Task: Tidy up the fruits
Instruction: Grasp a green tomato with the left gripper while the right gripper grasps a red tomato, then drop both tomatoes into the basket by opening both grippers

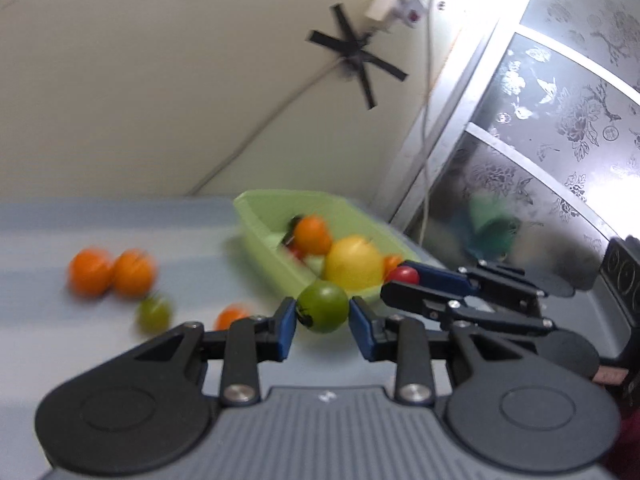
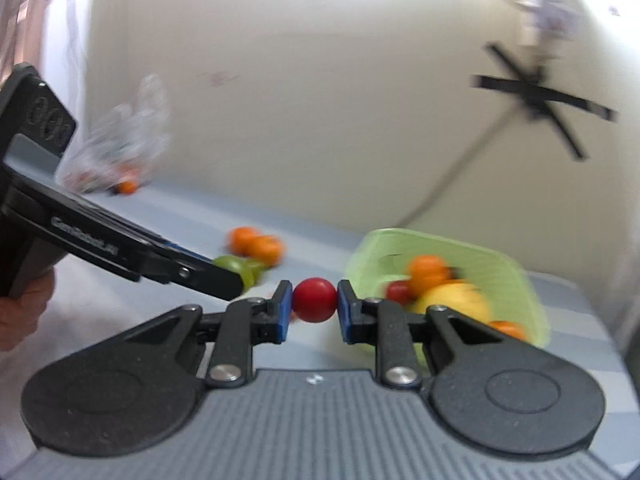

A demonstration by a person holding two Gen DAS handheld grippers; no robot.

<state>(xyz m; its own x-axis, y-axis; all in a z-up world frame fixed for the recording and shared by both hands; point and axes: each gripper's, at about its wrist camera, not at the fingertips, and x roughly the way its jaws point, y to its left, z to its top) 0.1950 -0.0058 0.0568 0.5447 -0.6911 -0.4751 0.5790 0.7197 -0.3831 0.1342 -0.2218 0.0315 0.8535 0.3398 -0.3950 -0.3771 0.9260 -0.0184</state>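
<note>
Holding green tomato (image 1: 323, 307) in left gripper (image 1: 322, 322), red one (image 2: 314, 299) in right gripper (image 2: 312, 312); I aimed low into the green bin (image 1: 264, 236), releasing gently.

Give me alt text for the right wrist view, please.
The right gripper holds a small red fruit in its jaws above a pale blue table, beside a green tub of orange, yellow and red fruit. At left, the left gripper carries a green fruit; loose oranges lie behind.
</note>
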